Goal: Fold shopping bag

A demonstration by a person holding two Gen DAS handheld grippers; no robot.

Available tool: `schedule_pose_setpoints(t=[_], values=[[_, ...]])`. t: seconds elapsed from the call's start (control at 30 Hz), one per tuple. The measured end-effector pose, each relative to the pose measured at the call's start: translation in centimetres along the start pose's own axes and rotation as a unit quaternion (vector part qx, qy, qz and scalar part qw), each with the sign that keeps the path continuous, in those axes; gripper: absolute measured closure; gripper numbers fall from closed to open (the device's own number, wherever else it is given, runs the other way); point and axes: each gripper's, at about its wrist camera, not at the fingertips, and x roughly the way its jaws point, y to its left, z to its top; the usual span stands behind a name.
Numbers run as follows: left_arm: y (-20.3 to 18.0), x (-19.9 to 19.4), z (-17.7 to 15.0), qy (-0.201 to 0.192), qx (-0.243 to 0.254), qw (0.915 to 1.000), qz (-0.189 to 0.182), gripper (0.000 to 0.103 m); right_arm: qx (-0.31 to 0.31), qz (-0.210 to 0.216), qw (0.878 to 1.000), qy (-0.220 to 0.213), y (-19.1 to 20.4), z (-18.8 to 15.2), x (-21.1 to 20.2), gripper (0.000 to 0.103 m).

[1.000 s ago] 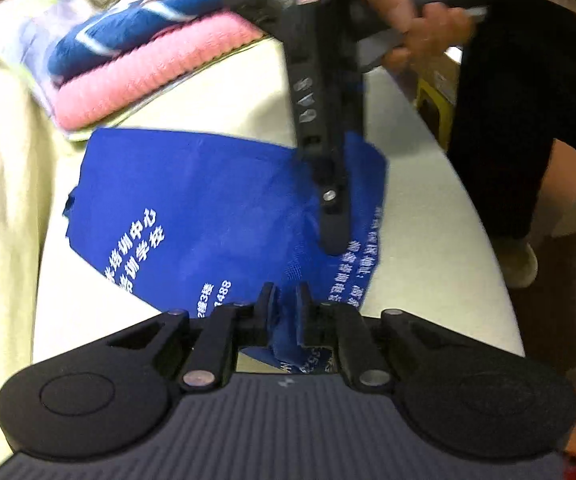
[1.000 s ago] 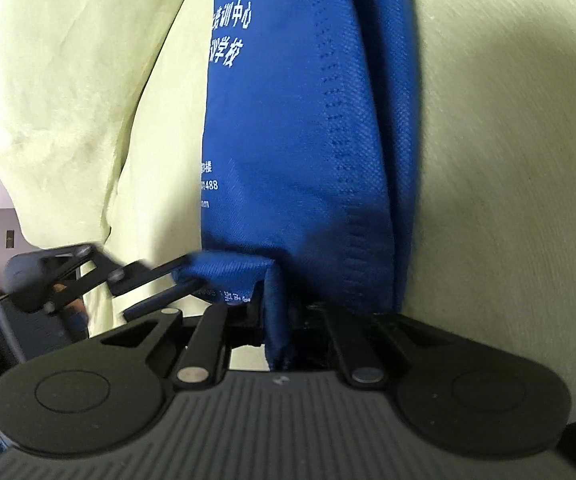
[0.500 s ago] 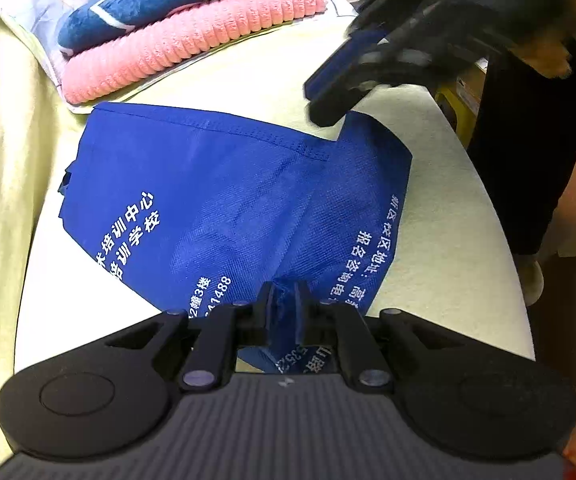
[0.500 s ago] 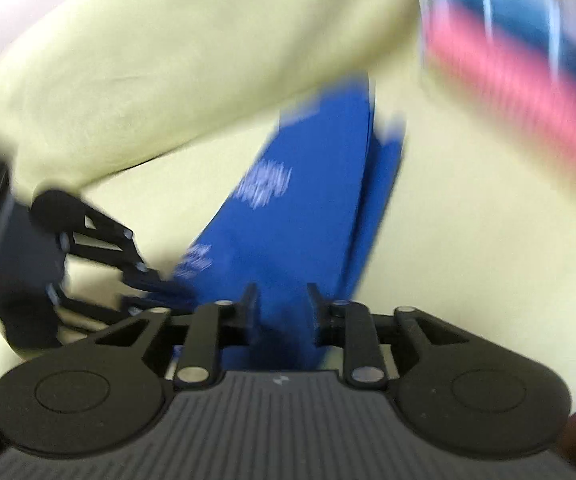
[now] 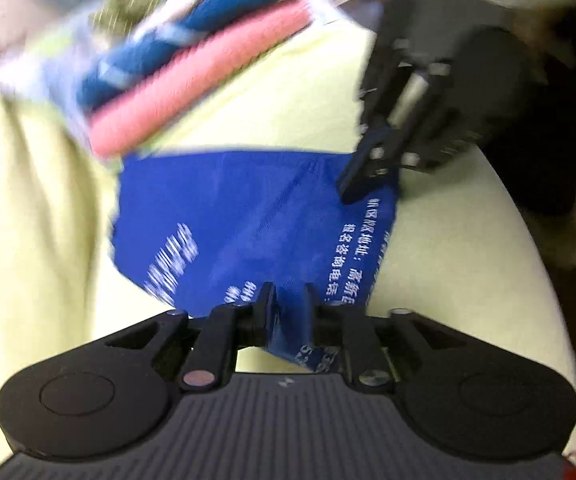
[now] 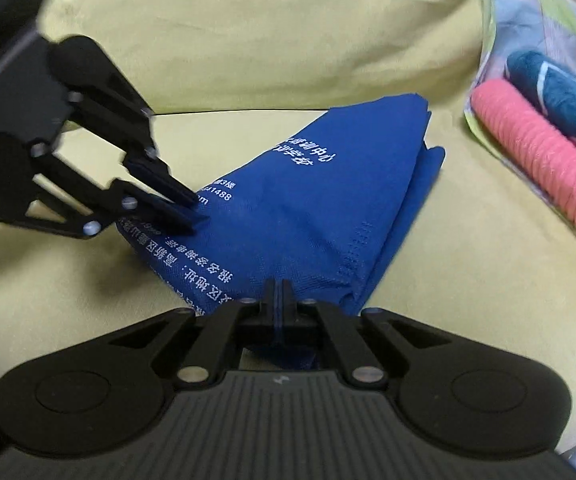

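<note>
Since the earlier frames the right gripper (image 6: 279, 292) has swung round: a second ago its camera looked straight down the length of the shopping bag (image 6: 299, 216), and now the bag lies as a broad triangle across the middle of its view, with the left gripper (image 6: 192, 210) reaching in from the left edge. In the left wrist view the right gripper (image 5: 351, 190) has dropped from the top centre to the upper right, its tips at the bag's (image 5: 248, 216) far right corner.

The right gripper's jaws are clenched on the near corner of the blue fabric, which shows as a thin line between the pressed fingers. The left gripper's (image 5: 289, 300) jaws are opening; a fold of the bag's near edge stands in the gap between them, loosely filling it, and the fingers no longer pinch it tight.

The bag rests partly folded on a pale yellow-green cushion (image 6: 467, 280), white print facing up. At the right of the right wrist view sit a rolled pink towel (image 6: 543, 168) and a dark blue towel (image 6: 555, 92); in the left wrist view the pink towel (image 5: 200, 84) lies blurred at the upper left.
</note>
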Motion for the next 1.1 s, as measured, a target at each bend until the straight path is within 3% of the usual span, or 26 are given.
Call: schedule_pose_setpoints(t=[0.13, 0.23, 0.33, 0.43, 0.53, 0.6, 0.67, 0.7, 0.73, 0.77, 0.87, 0.97, 1.03, 1.1], values=[[-2.7, -1.5, -1.0, 0.001, 0.088, 0.9961, 0.012, 0.074, 0.014, 0.004, 1.0, -0.002, -0.2, -1.0, 0.8, 0.103], [-5.1, -0.3, -2.3, 0.022, 0.179, 0.9821, 0.055, 0.06, 0.021, 0.007, 1.0, -0.003, 0.1, -2.8, 0.2, 0.103], [-6.6, 1.6, -3.0, 0.024, 0.234, 0.9679, 0.087, 0.057, 0.024, 0.007, 1.0, -0.005, -0.2, -2.9, 0.5, 0.103], [-7.3, 2.9, -3.7, 0.011, 0.273, 0.956, 0.107, 0.061, 0.022, 0.006, 1.0, -0.007, -0.3, -3.0, 0.6, 0.103], [-6.9, 3.1, -4.1, 0.004, 0.274, 0.9574, 0.09, 0.068, 0.02, 0.006, 1.0, -0.009, -0.3, -3.1, 0.8, 0.103], [-5.9, 3.0, -3.6, 0.01, 0.262, 0.9631, 0.061, 0.072, 0.013, 0.006, 1.0, -0.011, -0.2, -3.1, 0.6, 0.103], [-4.4, 2.8, -3.2, 0.012, 0.236, 0.9713, 0.025, 0.072, -0.033, 0.006, 0.999, -0.012, 0.3, -2.8, 0.2, 0.103], [-3.5, 2.7, -3.0, 0.01, 0.218, 0.9759, 0.006, 0.072, -0.065, 0.004, 0.998, -0.011, 0.7, -2.6, -0.2, 0.094], [-2.8, 2.6, -3.0, 0.008, 0.205, 0.9787, -0.011, 0.072, -0.091, 0.006, 0.996, -0.014, 0.9, -2.4, -0.7, 0.073], [-2.2, 2.6, -3.0, 0.005, 0.197, 0.9801, -0.025, 0.072, -0.123, 0.014, 0.992, -0.02, 1.1, -2.4, -1.2, 0.062], [-0.8, 2.7, -3.0, 0.002, 0.183, 0.9815, -0.058, 0.072, -0.233, 0.029, 0.971, -0.037, 2.0, -2.5, -2.4, 0.059], [0.7, 2.8, -3.0, -0.001, 0.158, 0.9833, -0.09, 0.072, -0.368, 0.021, 0.929, -0.024, 3.2, -3.6, -1.3, 0.055], [1.4, 2.7, -3.1, -0.001, 0.146, 0.9838, -0.104, 0.072, -0.432, 0.003, 0.902, -0.018, 3.5, -4.7, -0.1, 0.059], [1.8, 2.8, -3.1, -0.001, 0.142, 0.9832, -0.114, 0.072, -0.465, -0.007, 0.885, -0.036, 3.3, -5.5, 0.6, 0.061]])
